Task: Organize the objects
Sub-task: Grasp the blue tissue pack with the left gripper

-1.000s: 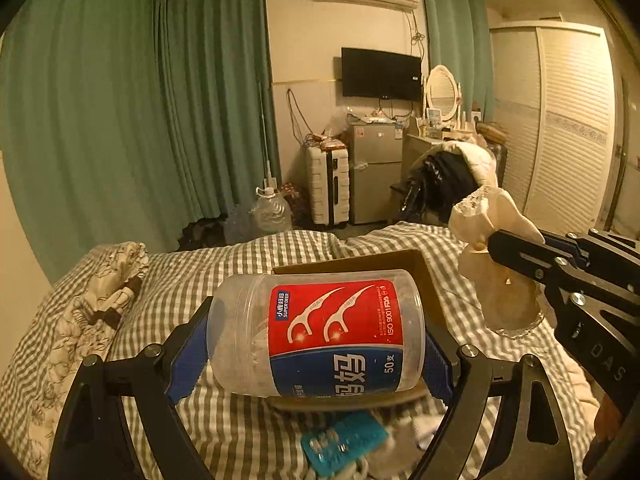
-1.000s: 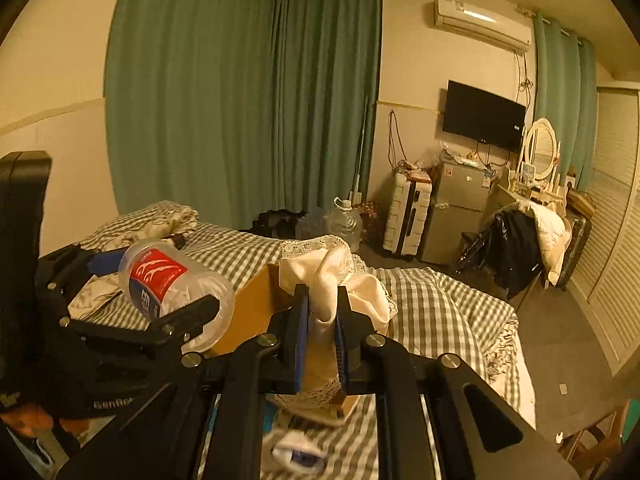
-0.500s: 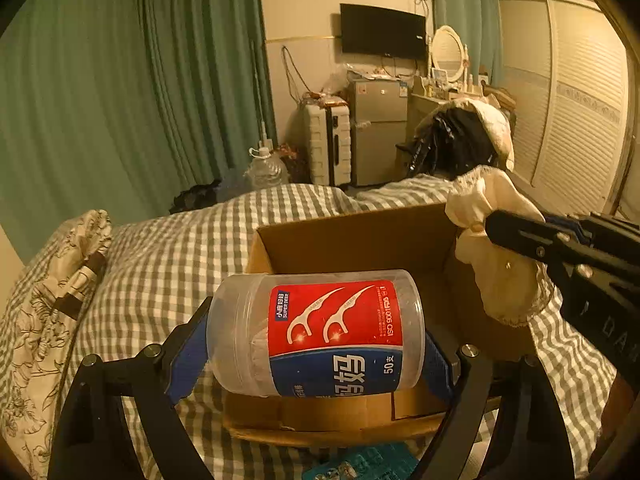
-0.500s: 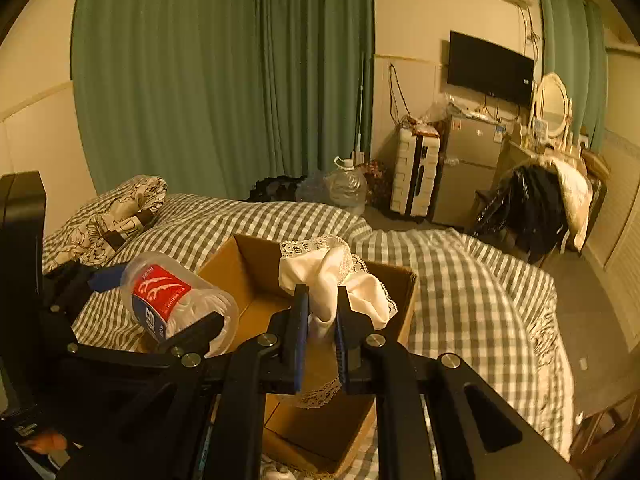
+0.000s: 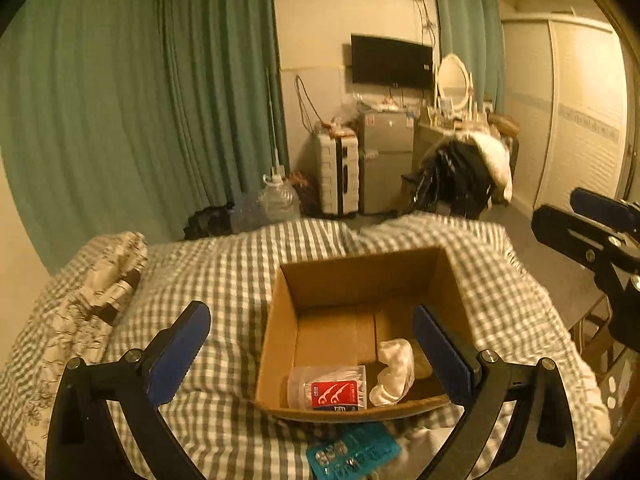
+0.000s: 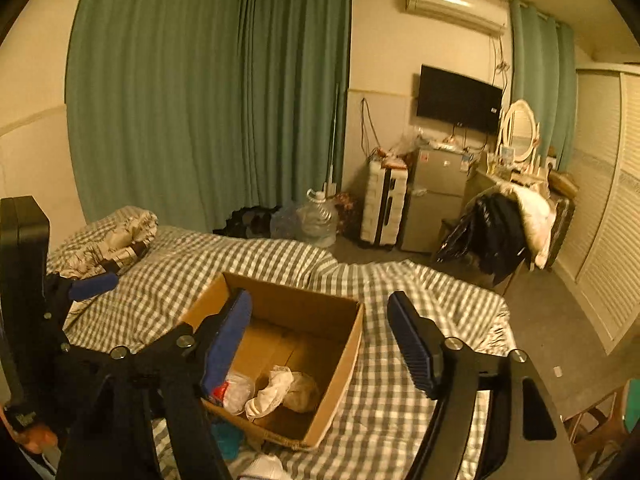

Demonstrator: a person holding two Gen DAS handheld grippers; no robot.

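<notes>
Cardboard box [image 5: 280, 320] with floss-pick jar [image 5: 328, 388] beside white cloth [image 5: 394, 372]

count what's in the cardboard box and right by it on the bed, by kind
floss pick jar: 1, lying in the box
white cloth: 1, in the box beside the jar
teal pill pack: 1, on the bed just outside the box's near edge
total: 3
</notes>
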